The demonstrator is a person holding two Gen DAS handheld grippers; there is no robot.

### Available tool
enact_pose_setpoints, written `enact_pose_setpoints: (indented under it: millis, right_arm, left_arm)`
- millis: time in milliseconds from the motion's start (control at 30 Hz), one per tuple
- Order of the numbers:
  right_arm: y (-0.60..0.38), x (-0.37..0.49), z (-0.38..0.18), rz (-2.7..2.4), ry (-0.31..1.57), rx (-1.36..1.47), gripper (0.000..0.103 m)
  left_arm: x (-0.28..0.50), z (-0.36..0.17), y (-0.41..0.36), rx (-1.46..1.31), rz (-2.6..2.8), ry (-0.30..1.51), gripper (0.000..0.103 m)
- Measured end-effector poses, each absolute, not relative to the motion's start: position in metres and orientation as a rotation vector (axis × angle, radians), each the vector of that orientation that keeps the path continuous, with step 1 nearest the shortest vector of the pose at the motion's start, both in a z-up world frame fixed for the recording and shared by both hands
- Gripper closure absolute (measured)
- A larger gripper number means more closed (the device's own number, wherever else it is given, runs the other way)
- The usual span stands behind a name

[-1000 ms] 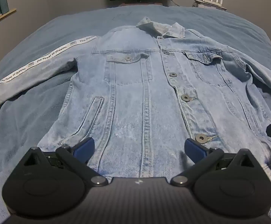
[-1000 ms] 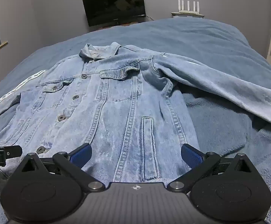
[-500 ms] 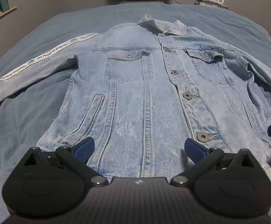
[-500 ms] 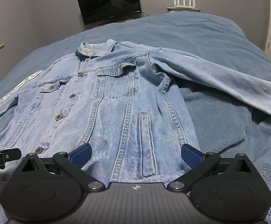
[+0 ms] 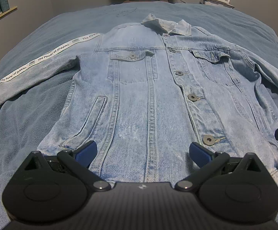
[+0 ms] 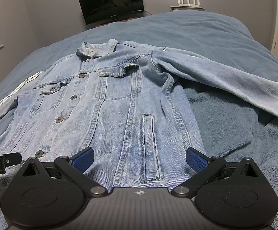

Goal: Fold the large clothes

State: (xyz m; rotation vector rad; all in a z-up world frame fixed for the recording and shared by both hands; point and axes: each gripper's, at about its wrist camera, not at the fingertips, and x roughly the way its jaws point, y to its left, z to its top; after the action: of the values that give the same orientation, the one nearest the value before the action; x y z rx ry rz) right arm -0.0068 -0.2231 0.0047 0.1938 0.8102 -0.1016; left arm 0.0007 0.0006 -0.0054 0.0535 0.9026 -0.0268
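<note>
I see denim jacket (image 5: pixel 148 99) flat on bed (image 5: pixel 33 126), front up, buttoned, collar far, sleeves spread. Faded stonewashed twill, metal buttons; fleecy blue blanket. Left sleeve tape (image 5: pixel 43 57) reads "The Power of Dreams." My left gripper (image 5: pixel 142 154), right gripper (image 6: pixel 139 159): fingers wide apart, empty, over hem.
</note>
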Motion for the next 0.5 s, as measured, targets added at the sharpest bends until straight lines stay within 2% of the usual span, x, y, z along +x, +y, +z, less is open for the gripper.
enact_pose_setpoints:
  millis: [500]
  right_arm:
    - [-0.2260,-0.0078,0.0035,-0.103,0.815,0.200,0.000]
  left_arm:
    - [0.0007,-0.0055,0.0007,0.054,-0.027,0.904,0.000]
